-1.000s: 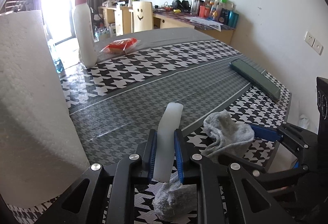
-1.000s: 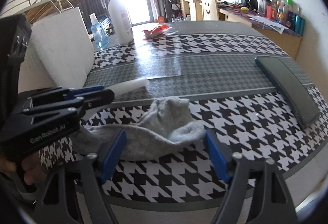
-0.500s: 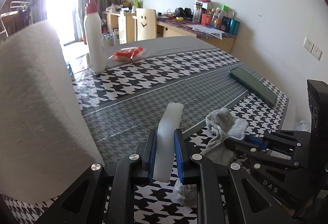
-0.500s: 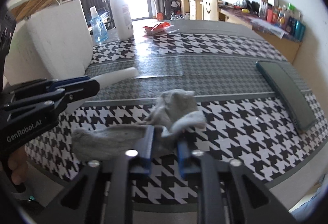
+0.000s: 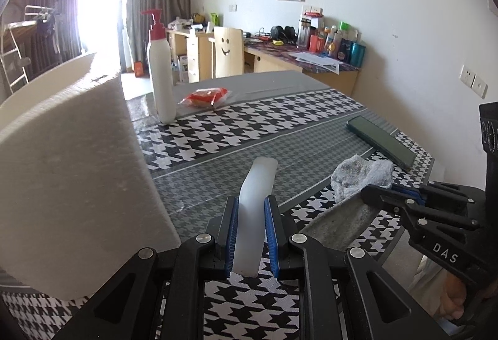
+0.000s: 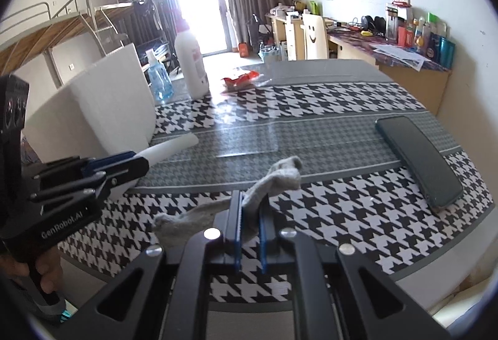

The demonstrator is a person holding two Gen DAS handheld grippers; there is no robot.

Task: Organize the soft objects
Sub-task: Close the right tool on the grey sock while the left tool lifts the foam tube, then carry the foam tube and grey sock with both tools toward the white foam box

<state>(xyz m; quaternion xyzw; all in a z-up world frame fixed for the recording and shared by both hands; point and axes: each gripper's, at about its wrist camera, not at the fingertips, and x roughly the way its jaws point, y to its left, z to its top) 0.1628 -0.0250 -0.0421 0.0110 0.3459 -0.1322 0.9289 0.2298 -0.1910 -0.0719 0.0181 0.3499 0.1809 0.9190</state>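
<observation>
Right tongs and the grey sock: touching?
Touching. The right wrist view shows the right tongs shut on the grey sock, pads pinching its fabric.

Clamped between the blue pads of the left gripper [image 5: 251,234] — a pale translucent strip [image 5: 256,209]. Off right, pinched in the right gripper [image 5: 392,188] — a grey sock [image 5: 358,178], drooping toward the houndstooth table [image 5: 249,125].
</observation>
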